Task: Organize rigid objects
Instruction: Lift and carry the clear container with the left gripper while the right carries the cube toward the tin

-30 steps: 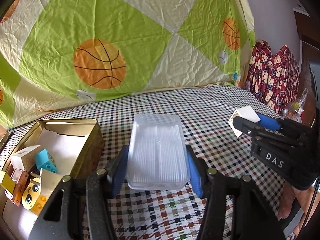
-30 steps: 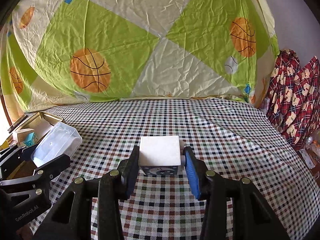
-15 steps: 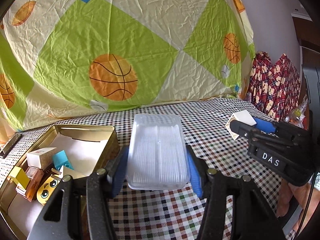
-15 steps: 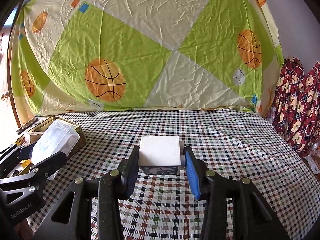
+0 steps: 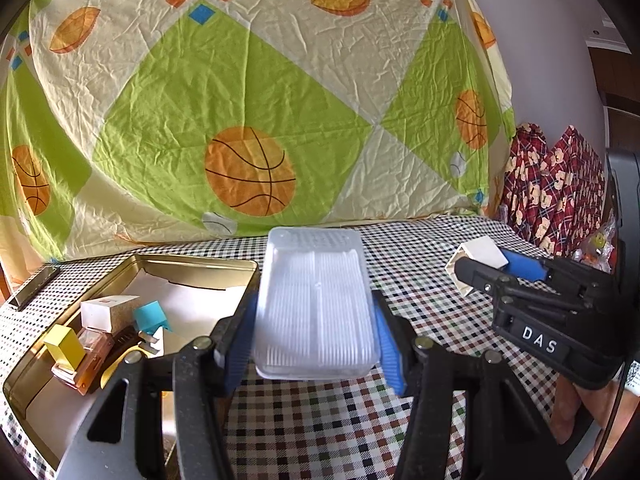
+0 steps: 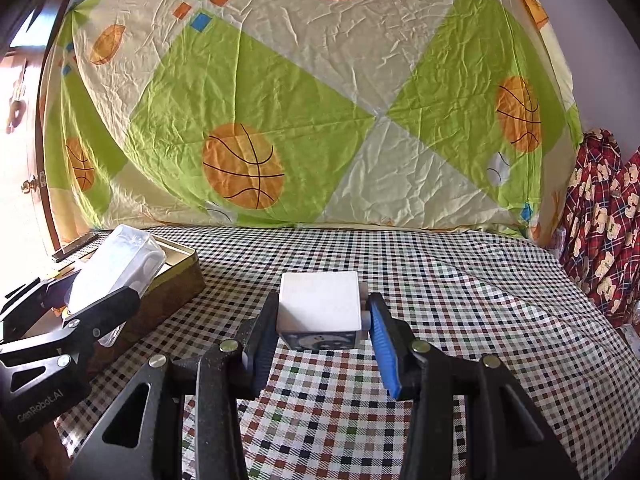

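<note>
While both grippers hold their loads above the checked cloth, each view gives the following.

Left wrist, left gripper (image 5: 316,344): pressed onto a clear box (image 5: 316,300), which sits lengthwise between the blue pads and juts forward, clear of the cloth (image 5: 400,432).
Left wrist, tin (image 5: 200,270): open, gold, just left of the clear box; it holds a white carton (image 5: 108,310), a teal block (image 5: 150,318), a yellow block (image 5: 64,346), an amber piece (image 5: 90,360) and a white sheet.
Left wrist, right gripper (image 5: 482,266): off to the right, pinching a white cube (image 5: 480,256).
Left wrist, surroundings: basketball sheet (image 5: 248,100) behind; red patterned fabric (image 5: 556,188) at far right; a dark strip (image 5: 34,286) left of the tin.

Right wrist, right gripper (image 6: 324,332): clamped on the white cube (image 6: 320,302), dark printed face toward the camera, studs against the right pad.
Right wrist, left gripper (image 6: 80,296): at left, holding the clear box (image 6: 116,264) tilted over the tin (image 6: 180,276).
Right wrist, cloth (image 6: 460,280): bare ahead of the cube.
</note>
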`<state>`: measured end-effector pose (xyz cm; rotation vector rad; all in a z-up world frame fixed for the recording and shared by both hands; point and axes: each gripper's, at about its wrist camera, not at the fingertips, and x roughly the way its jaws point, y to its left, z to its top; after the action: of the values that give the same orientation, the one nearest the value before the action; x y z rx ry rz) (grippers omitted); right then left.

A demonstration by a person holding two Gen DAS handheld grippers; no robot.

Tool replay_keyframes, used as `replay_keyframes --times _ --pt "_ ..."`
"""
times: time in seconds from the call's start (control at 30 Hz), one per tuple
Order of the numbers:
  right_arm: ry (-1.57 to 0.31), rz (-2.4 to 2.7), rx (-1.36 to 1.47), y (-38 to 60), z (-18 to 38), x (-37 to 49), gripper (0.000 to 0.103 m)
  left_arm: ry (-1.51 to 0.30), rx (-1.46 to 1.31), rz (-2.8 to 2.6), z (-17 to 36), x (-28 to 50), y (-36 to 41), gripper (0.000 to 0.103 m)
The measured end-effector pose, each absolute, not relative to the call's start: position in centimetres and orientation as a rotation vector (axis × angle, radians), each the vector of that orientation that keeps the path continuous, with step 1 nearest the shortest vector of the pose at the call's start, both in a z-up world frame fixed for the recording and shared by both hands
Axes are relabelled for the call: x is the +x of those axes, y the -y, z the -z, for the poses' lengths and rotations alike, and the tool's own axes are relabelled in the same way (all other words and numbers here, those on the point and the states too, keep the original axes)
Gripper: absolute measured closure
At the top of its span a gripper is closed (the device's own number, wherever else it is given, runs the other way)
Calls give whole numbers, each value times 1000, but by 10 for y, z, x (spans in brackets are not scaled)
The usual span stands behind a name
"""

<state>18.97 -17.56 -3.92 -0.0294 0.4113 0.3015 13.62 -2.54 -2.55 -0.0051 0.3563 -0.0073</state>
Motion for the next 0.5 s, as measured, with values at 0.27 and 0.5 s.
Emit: replay_keyframes --times 0.27,0.5 --pt "-397 -331 -37 165 38 180 57 -334 -9 -2 24 125 17 49" --pt "-385 -357 -43 156 37 172 57 -323 -22 -14 24 117 9 49"
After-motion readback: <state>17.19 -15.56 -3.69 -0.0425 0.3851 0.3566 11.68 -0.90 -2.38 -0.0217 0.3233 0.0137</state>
